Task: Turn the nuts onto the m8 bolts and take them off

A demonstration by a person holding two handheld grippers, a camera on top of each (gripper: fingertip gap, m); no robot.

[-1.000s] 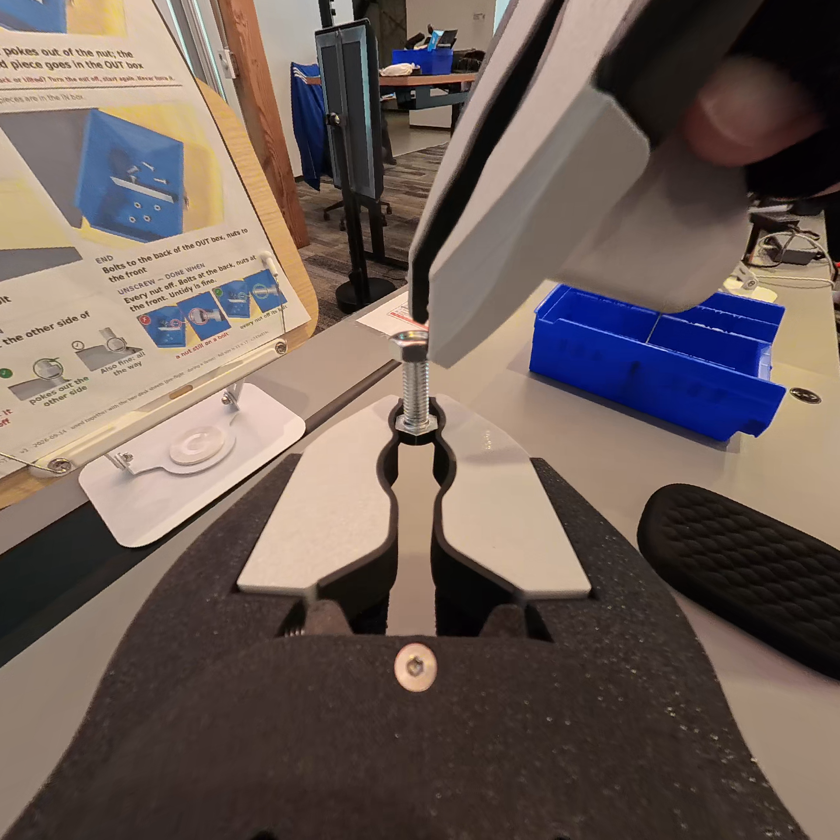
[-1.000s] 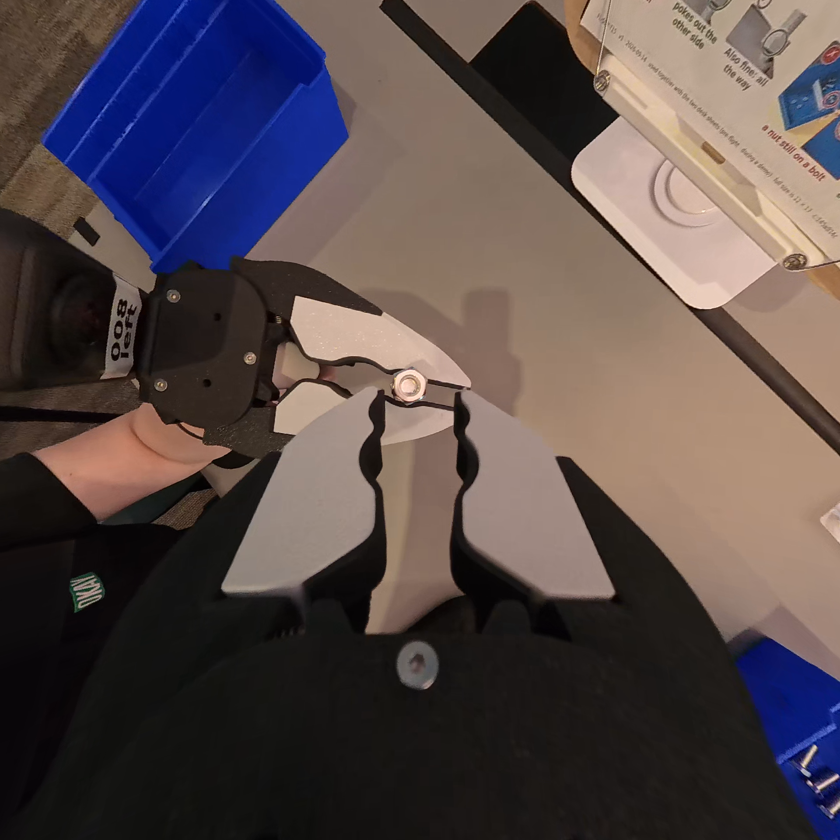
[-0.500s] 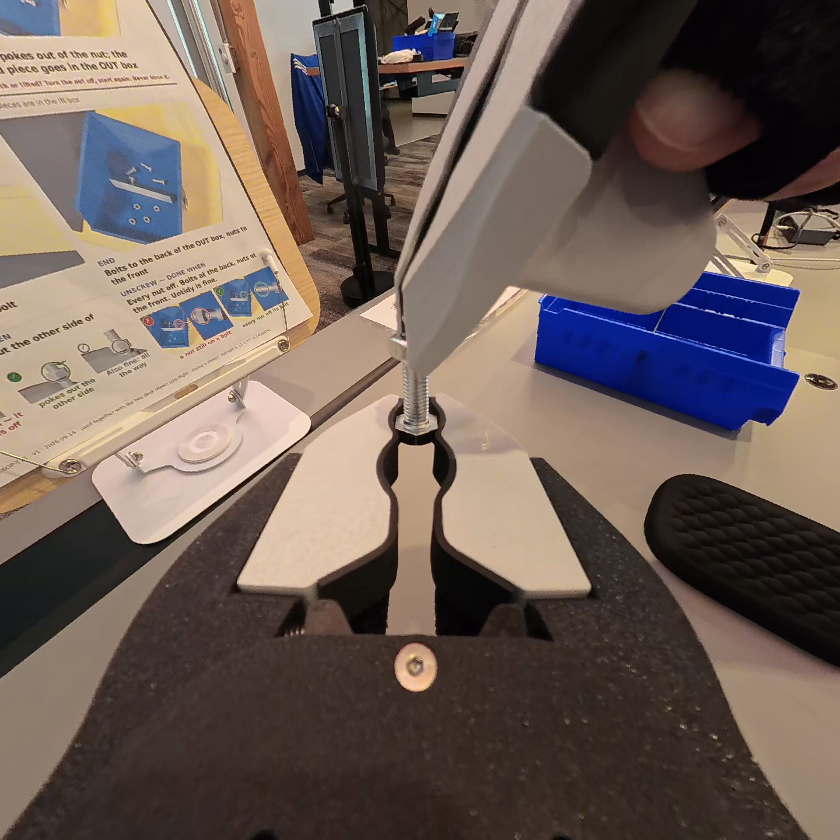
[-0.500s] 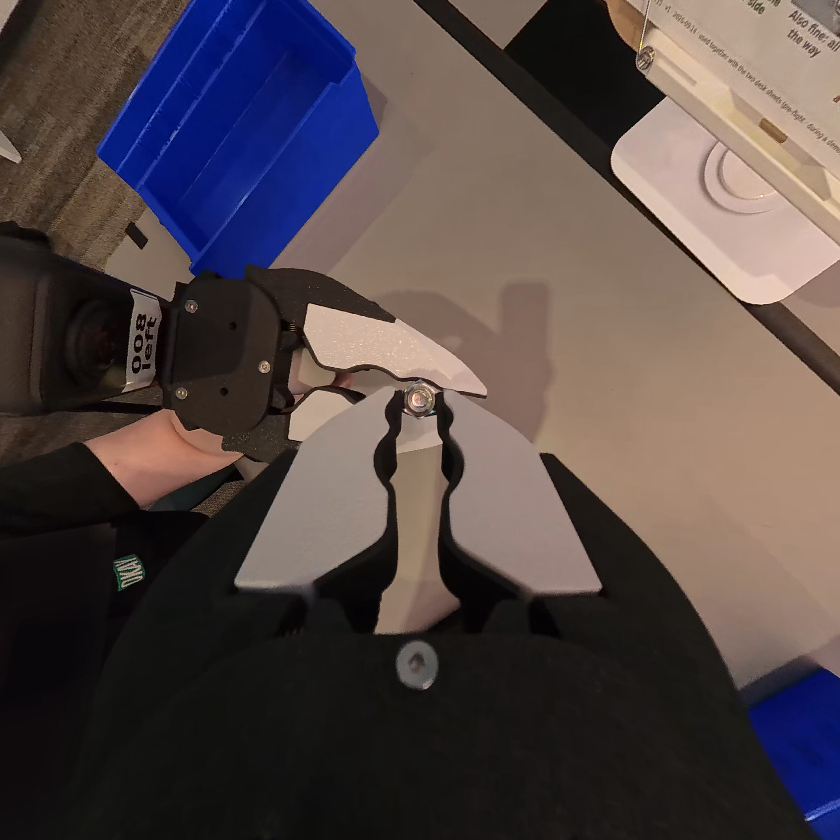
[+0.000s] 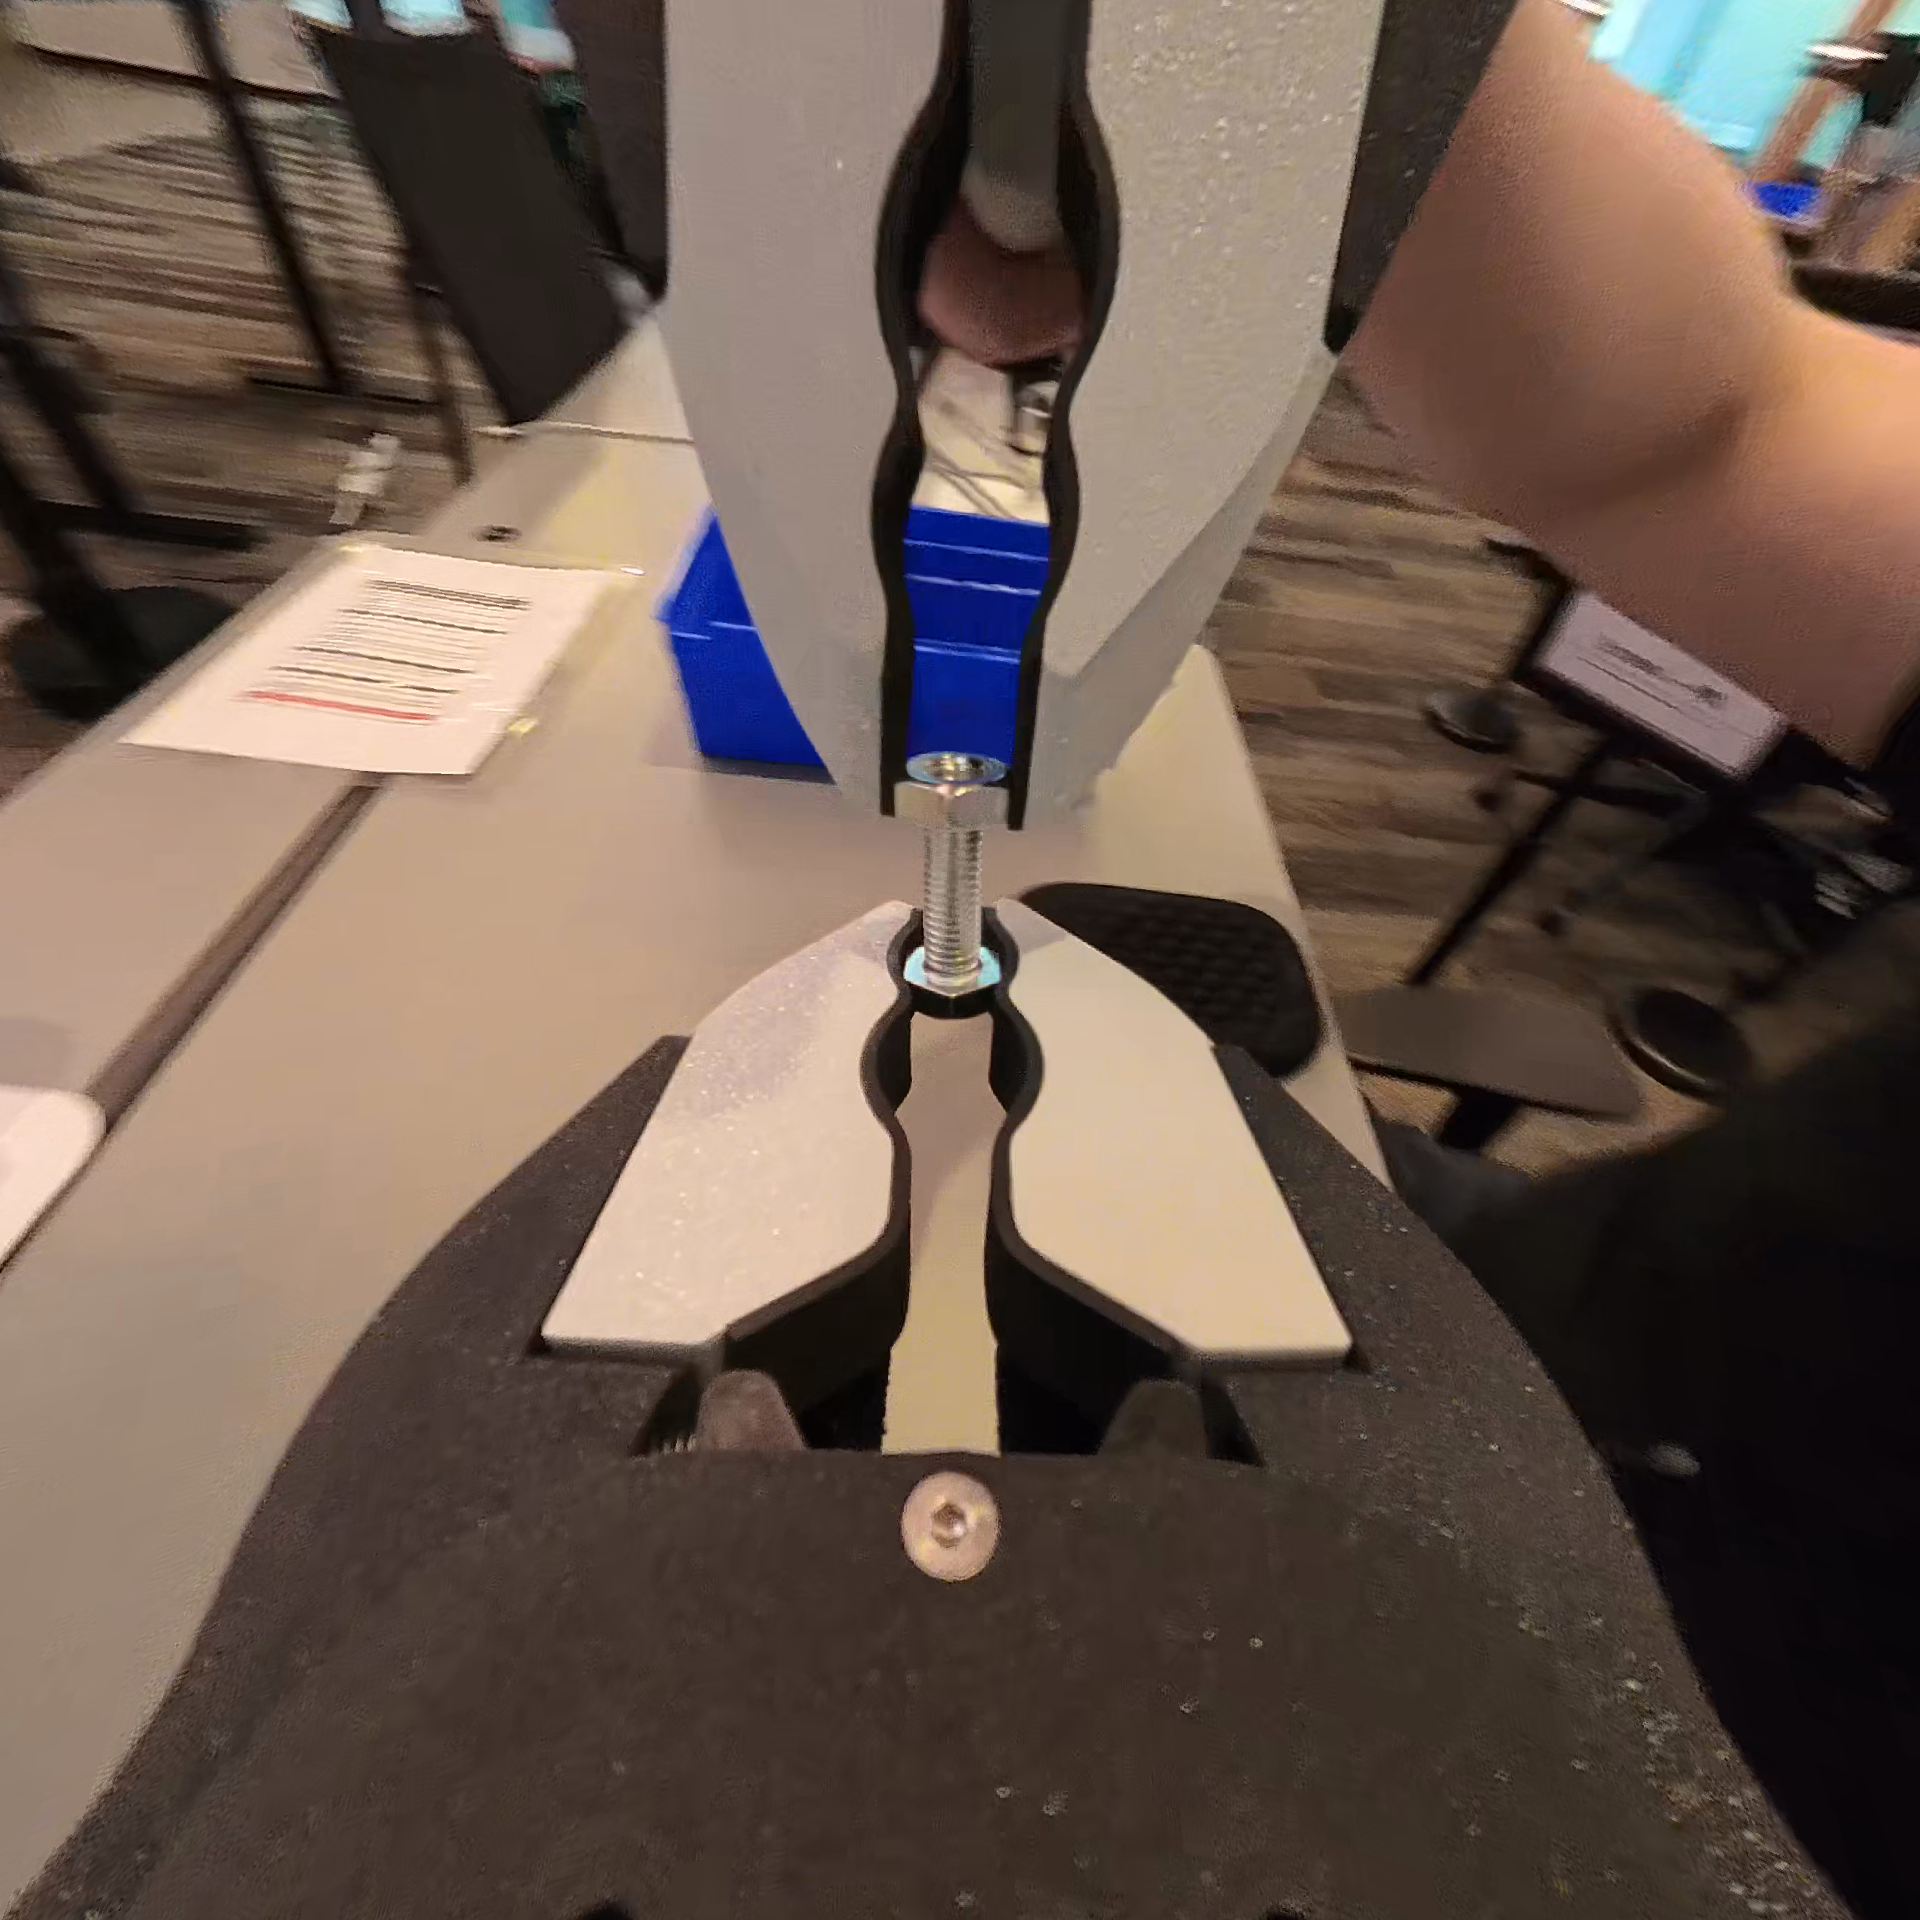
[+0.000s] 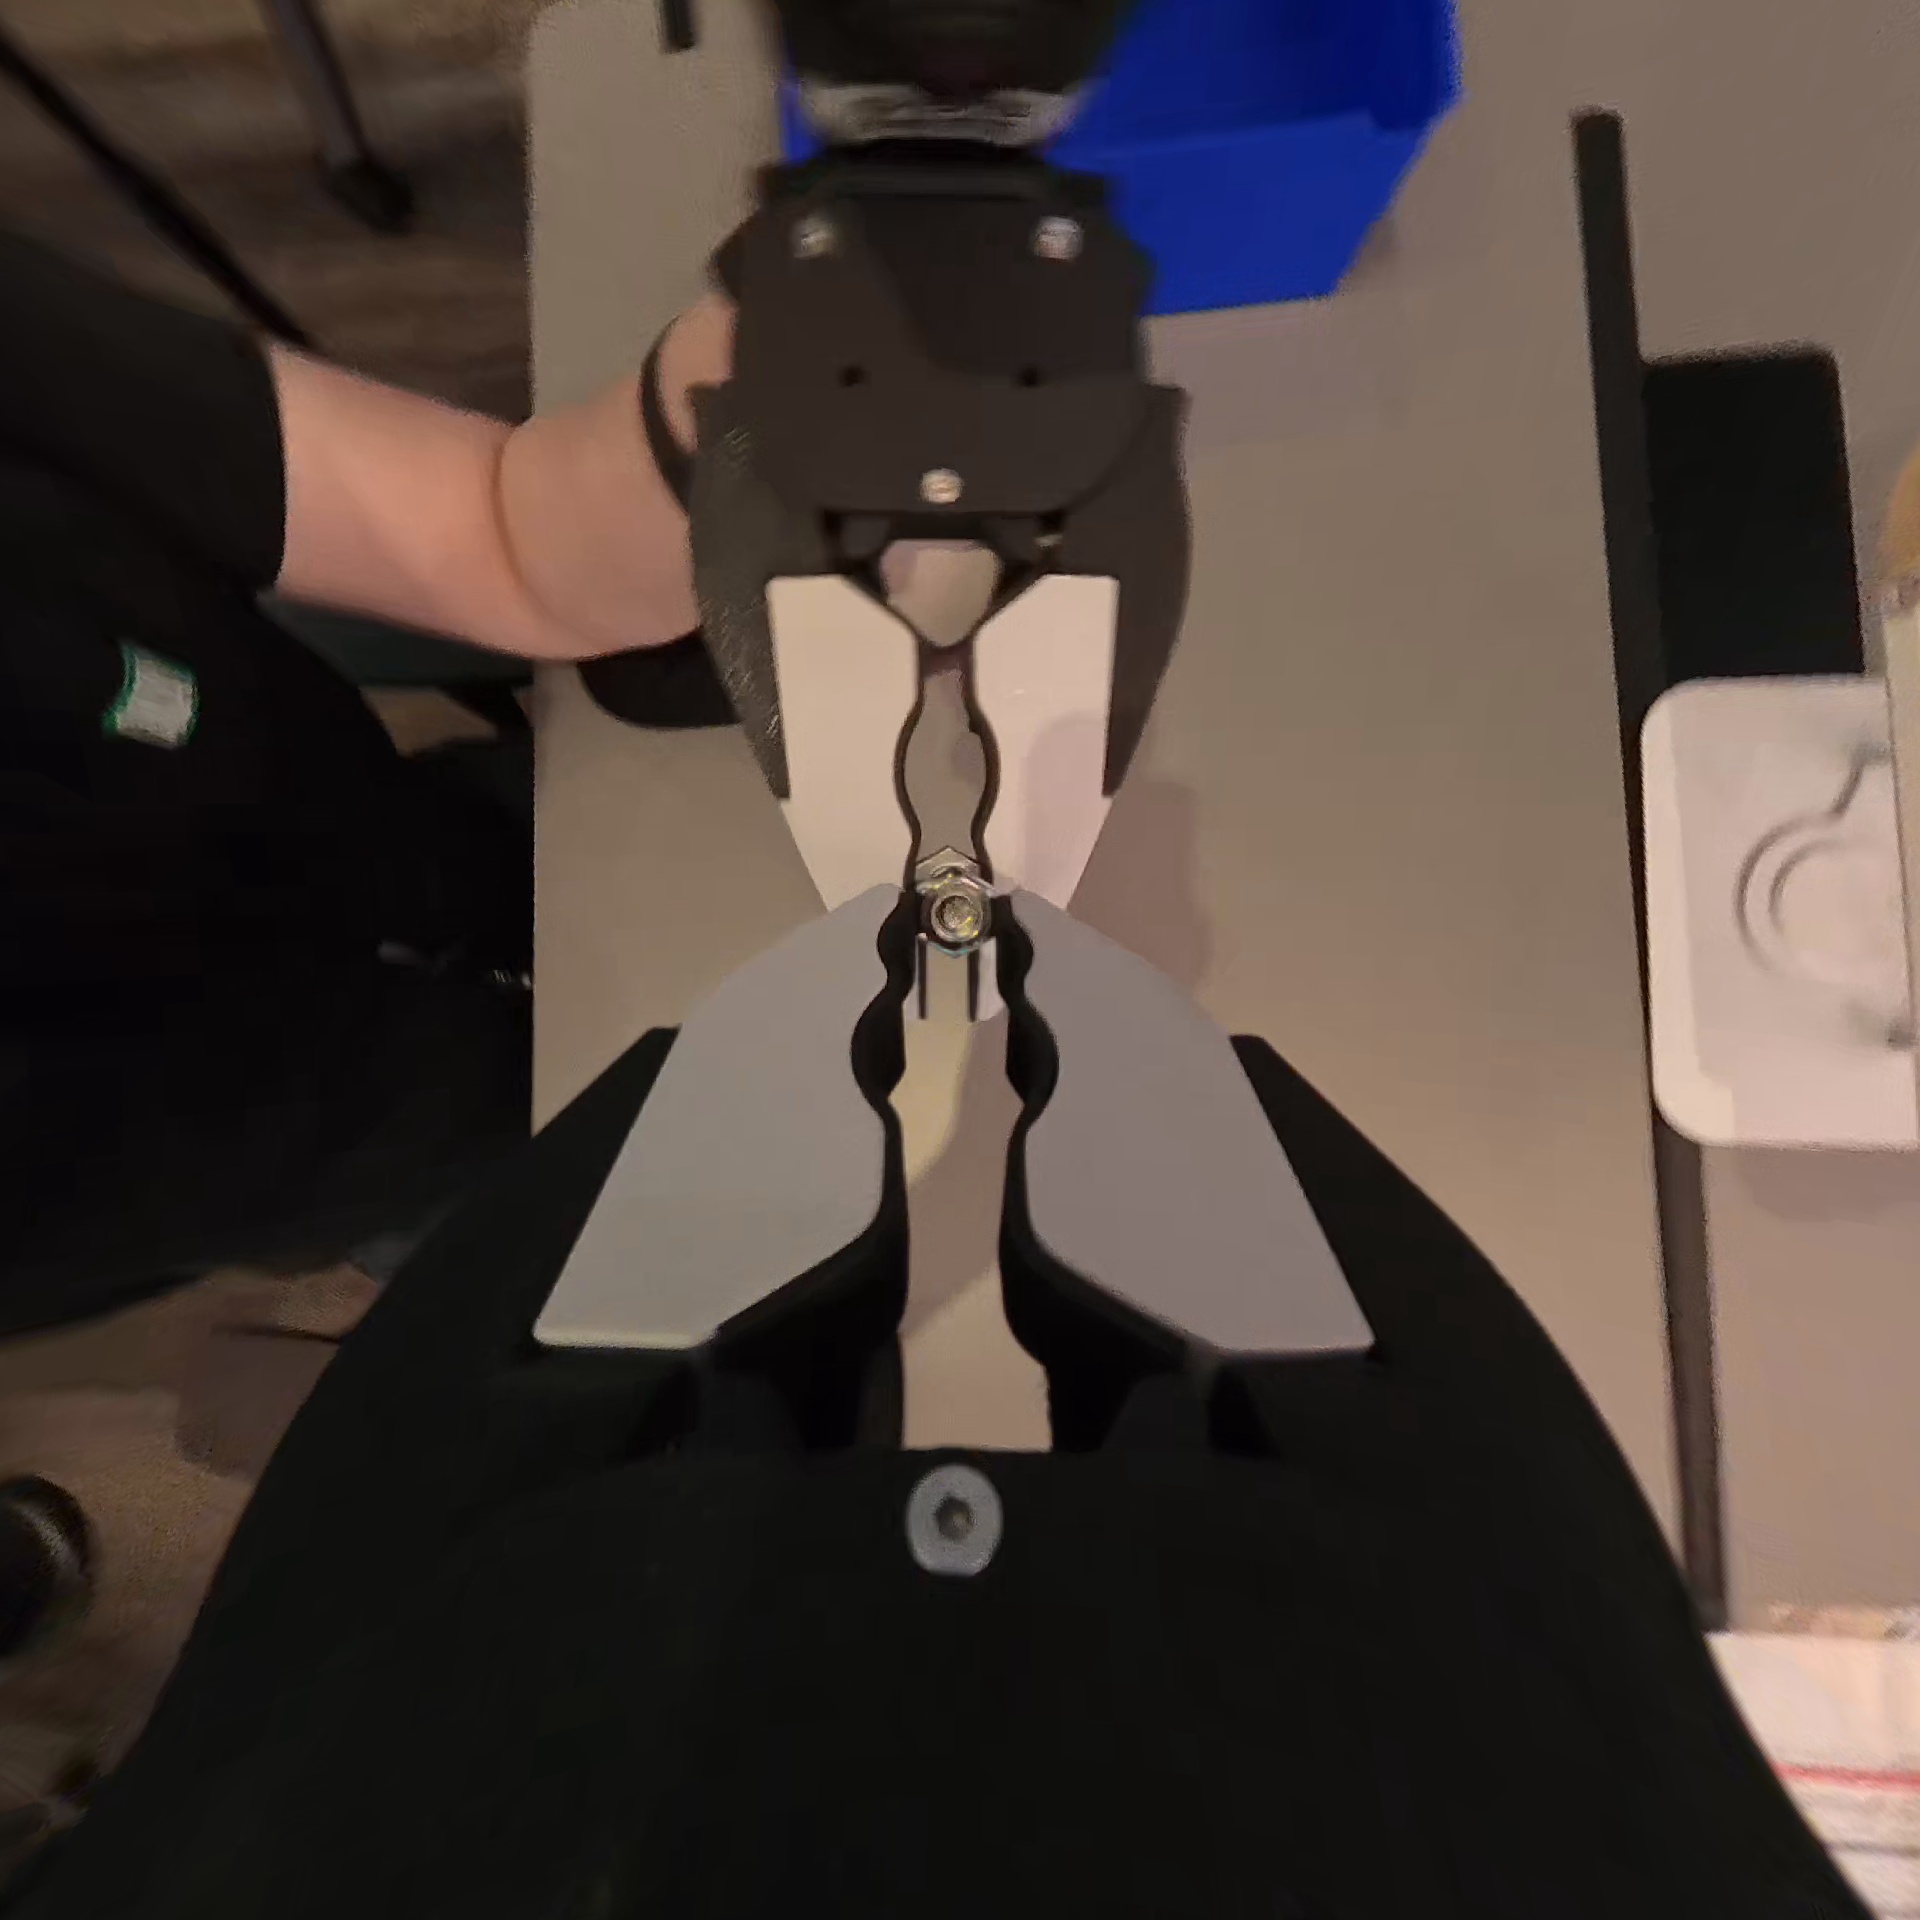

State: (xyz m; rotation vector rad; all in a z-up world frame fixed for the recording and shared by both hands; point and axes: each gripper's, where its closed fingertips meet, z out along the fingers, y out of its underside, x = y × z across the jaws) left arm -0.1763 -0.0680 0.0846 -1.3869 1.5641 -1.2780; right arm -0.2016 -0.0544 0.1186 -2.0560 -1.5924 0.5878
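A silver M8 bolt [image 5: 951, 894] stands upright above the grey table [image 5: 520, 987]. My left gripper [image 5: 951, 961] is shut on its lower hex end. A hex nut [image 5: 954, 795] sits at the top of the thread. My right gripper [image 5: 954, 802] comes down from above and is shut on that nut. In the right wrist view the nut [image 6: 951, 916] shows end-on between my right gripper's [image 6: 951, 920] tips. The left gripper [image 6: 948, 868] faces it from the opposite side. Both views are motion-blurred.
A blue bin [image 5: 727, 665] stands behind the bolt and shows in the right wrist view [image 6: 1247, 135]. A printed sheet [image 5: 384, 655] lies at the left. A black textured pad [image 5: 1184, 966] lies right of the fingers. A white stand base [image 6: 1766, 914] is near the table's dark seam.
The right gripper came down and shut on the nut. Both grippers then swung round, so they face each other in line; the poster has left the left wrist view.
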